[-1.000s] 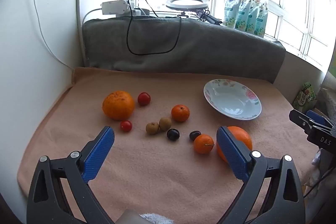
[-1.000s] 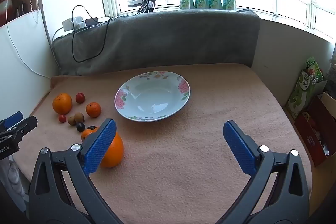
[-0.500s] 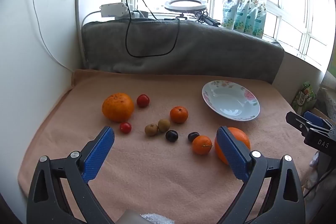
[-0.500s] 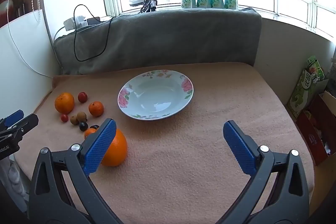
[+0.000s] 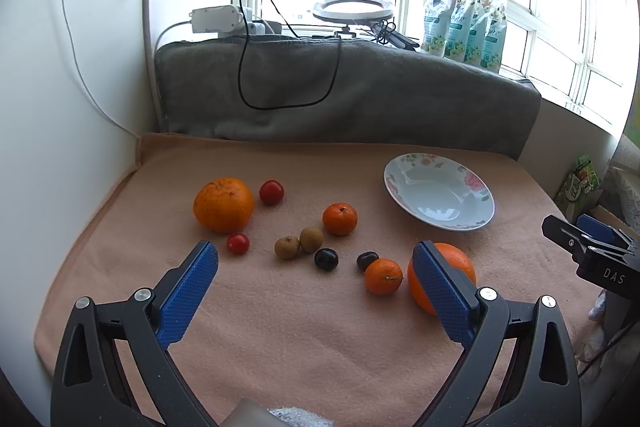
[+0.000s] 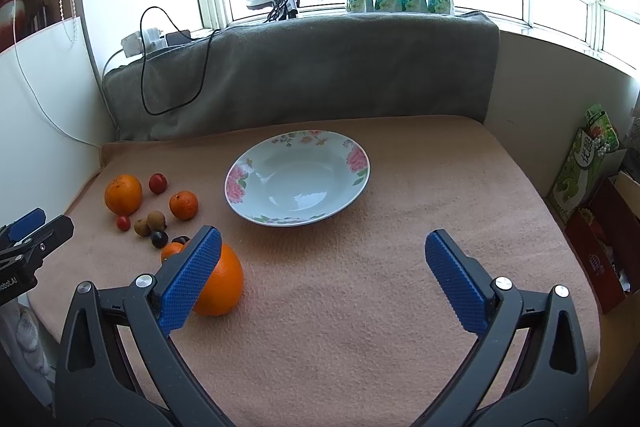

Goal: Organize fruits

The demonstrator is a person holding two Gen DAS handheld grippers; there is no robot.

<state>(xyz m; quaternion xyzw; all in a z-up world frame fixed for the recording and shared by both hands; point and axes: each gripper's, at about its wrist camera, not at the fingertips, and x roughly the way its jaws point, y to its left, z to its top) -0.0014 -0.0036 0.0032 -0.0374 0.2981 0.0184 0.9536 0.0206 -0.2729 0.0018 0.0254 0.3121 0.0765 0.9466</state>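
The left gripper (image 5: 316, 291) is hovering with its jaws wide apart and holding nothing, above the peach blanket (image 5: 304, 339) covering the counter. The right gripper (image 6: 322, 275) is likewise hanging with jaws spread and nothing between them. The fruits are lying loose on the blanket: a big orange (image 5: 223, 203), a tangerine (image 5: 340, 219), a cherry tomato (image 5: 271, 192). The flowered plate (image 6: 298, 177) is sitting nearby.

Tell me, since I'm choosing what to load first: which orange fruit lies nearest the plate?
The big orange beside the right gripper, just below the plate. The other three orange fruits sit farther left.
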